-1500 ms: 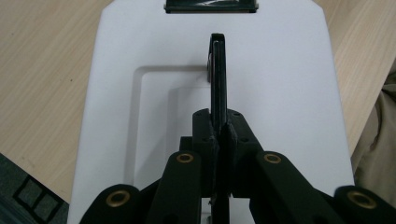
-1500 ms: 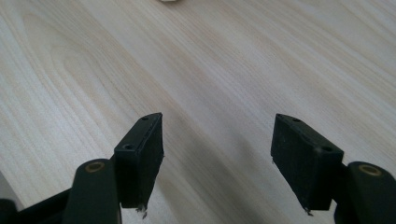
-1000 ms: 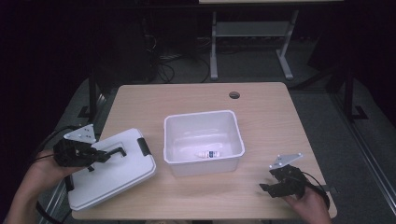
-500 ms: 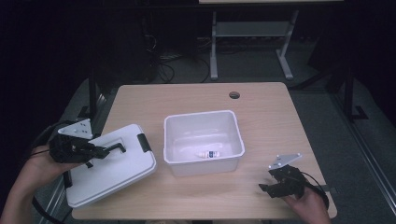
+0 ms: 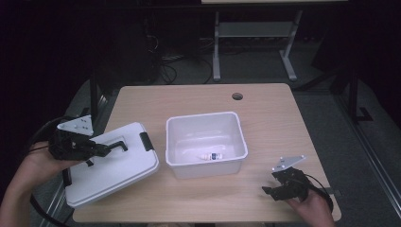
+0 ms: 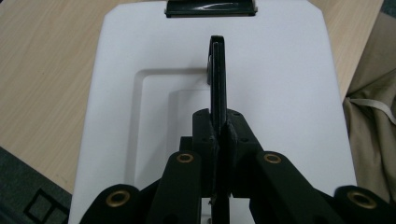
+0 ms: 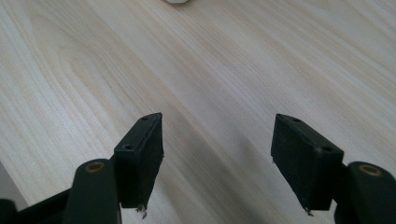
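The left gripper [image 5: 97,149] clamps the black handle [image 6: 218,74] of the white lid [image 5: 113,170], at the table's [image 5: 265,109] near left corner. The right gripper [image 5: 272,191] rests spread apart near the right corner, beside the white bin [image 5: 206,146].

- My left gripper [image 5: 97,150] sits over the left side of the table [image 5: 265,109], its jaws closed on the black handle [image 5: 116,144] of the white lid [image 5: 113,168].
- The lid lies tilted at the table's left front, one corner past the edge, with a black latch [image 5: 146,141] on the side facing the tub.
- The white tub [image 5: 206,143] stands open near the middle, just beside the lid.
- A small bottle [image 5: 211,156] lies on its side inside the tub, toward the front wall.
- My right gripper [image 5: 273,190] rests at the right front corner, well apart from the tub, jaws parted and empty.
- A round hole [image 5: 237,96] marks the tabletop's far side.
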A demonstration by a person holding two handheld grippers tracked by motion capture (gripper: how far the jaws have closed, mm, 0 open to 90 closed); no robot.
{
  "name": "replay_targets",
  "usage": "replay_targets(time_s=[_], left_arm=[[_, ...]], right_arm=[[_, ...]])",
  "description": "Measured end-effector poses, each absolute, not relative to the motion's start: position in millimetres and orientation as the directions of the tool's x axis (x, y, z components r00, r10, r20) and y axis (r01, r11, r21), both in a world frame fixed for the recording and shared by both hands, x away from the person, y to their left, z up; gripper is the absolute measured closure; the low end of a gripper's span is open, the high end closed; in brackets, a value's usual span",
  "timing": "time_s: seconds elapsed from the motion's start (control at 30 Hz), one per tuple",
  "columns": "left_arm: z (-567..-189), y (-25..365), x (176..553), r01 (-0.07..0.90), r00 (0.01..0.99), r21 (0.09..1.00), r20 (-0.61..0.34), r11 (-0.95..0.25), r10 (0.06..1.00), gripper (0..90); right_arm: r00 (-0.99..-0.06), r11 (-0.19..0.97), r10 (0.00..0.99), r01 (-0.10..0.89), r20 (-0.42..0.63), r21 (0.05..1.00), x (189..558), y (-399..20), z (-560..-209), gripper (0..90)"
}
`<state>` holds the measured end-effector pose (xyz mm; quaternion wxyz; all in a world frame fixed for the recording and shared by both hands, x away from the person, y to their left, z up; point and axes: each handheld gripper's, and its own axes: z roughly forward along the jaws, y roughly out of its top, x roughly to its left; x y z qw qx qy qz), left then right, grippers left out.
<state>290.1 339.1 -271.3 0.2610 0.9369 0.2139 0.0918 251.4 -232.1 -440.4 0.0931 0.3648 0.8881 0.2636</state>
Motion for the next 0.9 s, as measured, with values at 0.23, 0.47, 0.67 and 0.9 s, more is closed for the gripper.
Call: replay_targets(time_s=[0.23, 0.47, 0.67, 0.9], left_arm=[[-256.4, 332.8, 293.2, 0.342, 0.893, 0.529, 0.074, -0.777, 0.443, 84.0], [-245.9, 325.0, 294.6, 0.317, 0.902, 0.547, 0.079, -0.775, 0.425, 84.0], [-241.6, 315.6, 297.8, 0.299, 0.911, 0.542, 0.084, -0.785, 0.405, 84.0], [-241.2, 301.9, 303.9, 0.286, 0.919, 0.533, 0.081, -0.796, 0.385, 84.0]], right_arm=[[-0.717, 0.596, 0.697, 0.595, 0.019, 0.539, 252.0, -232.3, -439.2, 33.7], [-0.717, 0.593, 0.697, 0.593, 0.022, 0.544, 251.8, -233.9, -438.2, 33.7], [-0.723, 0.602, 0.691, 0.589, 0.018, 0.539, 251.9, -231.7, -439.1, 33.7], [-0.726, 0.607, 0.687, 0.588, 0.019, 0.534, 252.1, -229.4, -439.6, 33.7]])
